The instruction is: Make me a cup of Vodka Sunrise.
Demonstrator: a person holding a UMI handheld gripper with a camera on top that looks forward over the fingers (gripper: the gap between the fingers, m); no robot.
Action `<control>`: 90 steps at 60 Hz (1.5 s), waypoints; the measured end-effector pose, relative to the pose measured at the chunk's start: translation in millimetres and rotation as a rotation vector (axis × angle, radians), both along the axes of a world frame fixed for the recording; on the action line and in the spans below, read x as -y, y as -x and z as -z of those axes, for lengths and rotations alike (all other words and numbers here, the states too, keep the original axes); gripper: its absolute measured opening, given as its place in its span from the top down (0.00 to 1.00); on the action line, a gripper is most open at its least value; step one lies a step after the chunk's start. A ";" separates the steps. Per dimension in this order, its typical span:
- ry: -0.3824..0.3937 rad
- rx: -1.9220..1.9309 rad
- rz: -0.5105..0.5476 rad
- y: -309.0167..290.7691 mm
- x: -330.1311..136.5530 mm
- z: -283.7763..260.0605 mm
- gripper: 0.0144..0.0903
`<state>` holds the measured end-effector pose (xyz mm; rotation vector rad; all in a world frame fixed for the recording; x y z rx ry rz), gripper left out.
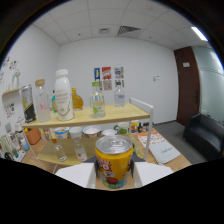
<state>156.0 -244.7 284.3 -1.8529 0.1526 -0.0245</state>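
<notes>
Your claw (114, 176) is closed on the yellow can (114, 161), its two white fingers (75, 175) pressing the can's sides and holding it upright. Beyond the can stands a wooden shelf (127, 114). On its top board, behind the can, you have a white bottle (63, 94) with a clear bottle (97, 100) beside it. Below that board, just past the can, sit several cups (91, 131)

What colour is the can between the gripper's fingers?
The can is yellow with red and green print and a silver top, seen in the gripper view.
</notes>
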 end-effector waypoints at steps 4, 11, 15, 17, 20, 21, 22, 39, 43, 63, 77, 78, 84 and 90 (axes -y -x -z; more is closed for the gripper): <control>0.042 -0.013 -0.005 11.4 0.0 34.4 0.51; 0.089 -0.053 -0.018 27.2 -4.8 78.7 0.51; 0.107 -0.030 -0.029 32.3 -8.7 94.6 0.51; 0.114 0.000 -0.036 33.7 -10.9 99.6 0.51; 0.122 0.068 -0.049 35.9 -14.5 103.9 0.51; 0.125 0.096 -0.055 36.5 -15.0 103.2 0.51; 0.124 0.127 -0.062 36.7 -16.1 103.0 0.51; 0.151 0.822 -0.211 37.8 -37.5 101.2 0.51; 0.151 0.989 -0.250 40.0 -41.7 98.7 0.52; 0.122 1.789 -0.403 59.4 -58.7 84.2 0.51; 0.147 2.075 -0.506 67.9 -56.9 100.3 0.51; 0.147 2.079 -0.512 68.7 -56.6 101.5 0.51; 0.146 2.075 -0.519 69.1 -55.0 103.4 0.51; 0.110 1.957 -0.486 72.5 -53.3 93.5 0.51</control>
